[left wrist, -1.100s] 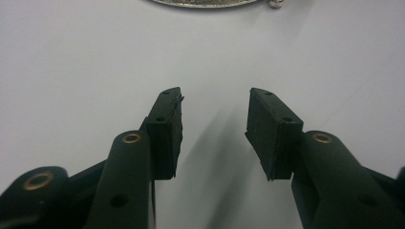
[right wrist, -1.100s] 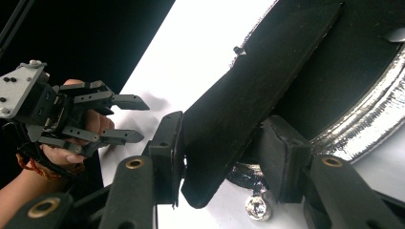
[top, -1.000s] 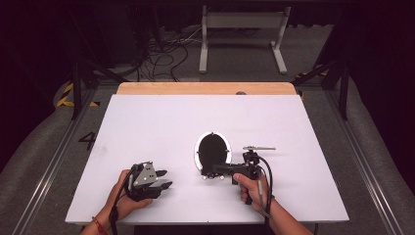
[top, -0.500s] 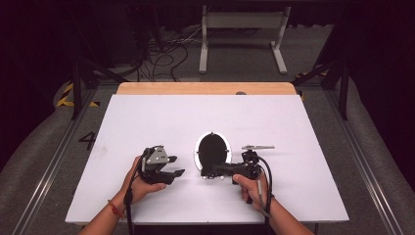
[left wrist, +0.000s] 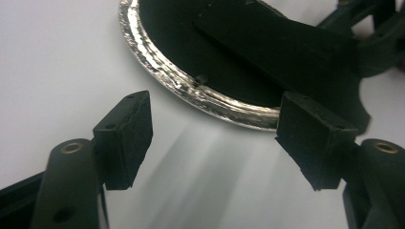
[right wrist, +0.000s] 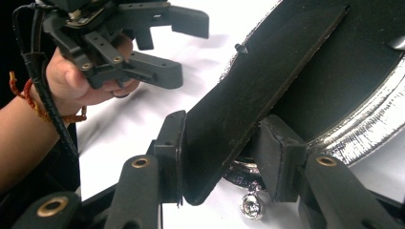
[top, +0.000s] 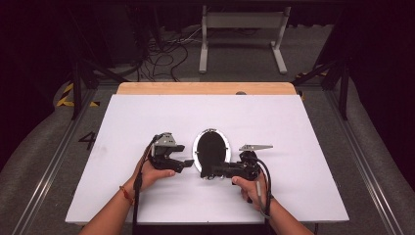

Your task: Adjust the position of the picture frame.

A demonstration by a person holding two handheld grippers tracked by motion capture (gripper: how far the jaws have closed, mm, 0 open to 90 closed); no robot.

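Mirror [top: 211, 149]: oval, silver rim, flat on white worktop [top: 293, 127], centre-front.
Black flap [right wrist: 258, 90]: over mirror, clamped by right tongs [right wrist: 222, 152].
Left tongs [left wrist: 210, 138]: just left of mirror, jaws just opened, wide, nothing betw.

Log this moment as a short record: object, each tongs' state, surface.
object: oval mirror, silver rim, dark back, flat on the table
stand: black flap on the mirror's back
right tongs: shut on the flap
left tongs: open, nothing between the jaws, just been opening, beside the rim, not touching
surface: white table
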